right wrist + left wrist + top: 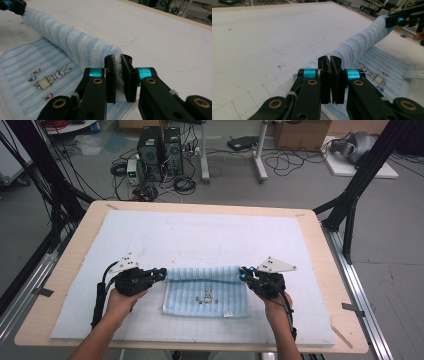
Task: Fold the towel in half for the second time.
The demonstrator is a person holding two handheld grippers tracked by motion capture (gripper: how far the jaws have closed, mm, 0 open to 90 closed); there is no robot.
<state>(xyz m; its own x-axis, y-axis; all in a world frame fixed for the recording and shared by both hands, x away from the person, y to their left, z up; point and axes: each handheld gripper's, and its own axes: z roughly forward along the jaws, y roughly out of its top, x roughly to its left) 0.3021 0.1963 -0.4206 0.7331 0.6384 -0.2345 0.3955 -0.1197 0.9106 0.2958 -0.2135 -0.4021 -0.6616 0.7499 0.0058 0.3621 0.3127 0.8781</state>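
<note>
One blue towel (207, 292), each far corner between one gripper's fingers (337, 75).

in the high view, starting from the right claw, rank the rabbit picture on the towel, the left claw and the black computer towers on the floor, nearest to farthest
1. Rabbit picture: on the flat part of the blue towel, just left of the right claw.
2. Left claw: at the towel's opposite end.
3. Computer towers: on the floor beyond the table's far edge.

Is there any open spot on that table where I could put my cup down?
Yes: the white mat is bare beyond the blue towel, up to the far wooden edge, and outside each hand. It is crowded only where the left gripper and right gripper pinch the towel.
</note>
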